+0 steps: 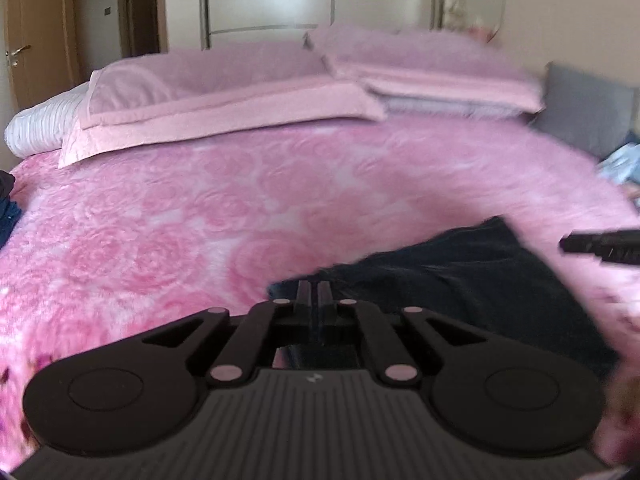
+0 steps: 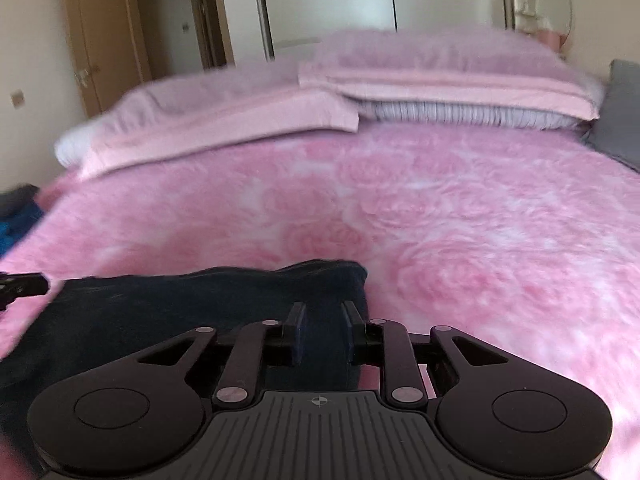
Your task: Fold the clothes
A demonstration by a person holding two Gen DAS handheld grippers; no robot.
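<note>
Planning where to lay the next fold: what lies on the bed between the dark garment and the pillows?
Nothing but bare pink blanket. Both wrist views show that stretch clear from the dark garment up to the pillows.

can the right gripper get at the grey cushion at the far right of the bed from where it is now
Probably not without moving: the right gripper sits at the dark garment, fabric between its fingers, while the grey cushion lies far across bare pink blanket. Nothing blocks the way.
</note>
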